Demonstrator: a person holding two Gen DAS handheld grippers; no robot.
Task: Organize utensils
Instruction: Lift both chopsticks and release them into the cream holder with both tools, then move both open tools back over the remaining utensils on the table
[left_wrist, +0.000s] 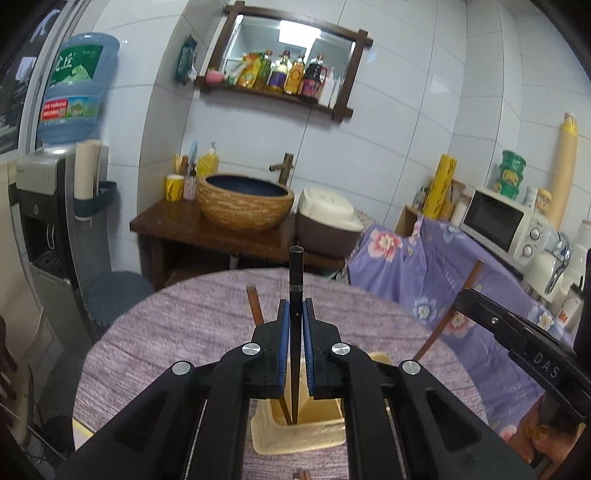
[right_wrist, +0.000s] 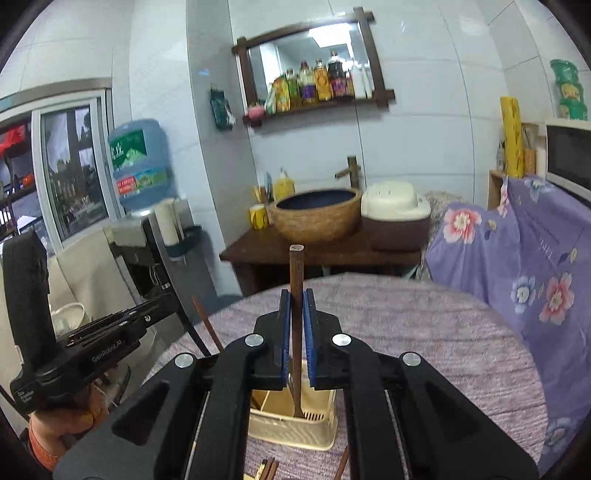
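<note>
My left gripper (left_wrist: 295, 306) is shut on a black chopstick (left_wrist: 296, 273) that stands upright, its lower tip inside the cream utensil holder (left_wrist: 295, 437) on the purple tablecloth. A brown chopstick (left_wrist: 255, 302) leans in the holder just left of it. My right gripper (right_wrist: 294, 297) is shut on a brown chopstick (right_wrist: 296, 269), also upright with its tip down in the cream utensil holder (right_wrist: 291, 428). The right gripper's body (left_wrist: 517, 332) shows at the right of the left wrist view with its brown chopstick (left_wrist: 458, 299). The left gripper's body (right_wrist: 92, 343) shows at the left of the right wrist view.
More brown chopsticks (right_wrist: 267, 469) lie on the round table (right_wrist: 424, 332) in front of the holder. Behind stand a wooden counter with a woven basin (left_wrist: 245, 201) and a rice cooker (left_wrist: 328, 221), a water dispenser (left_wrist: 55, 192), a microwave (left_wrist: 506, 221) and a floral cloth (right_wrist: 517, 258).
</note>
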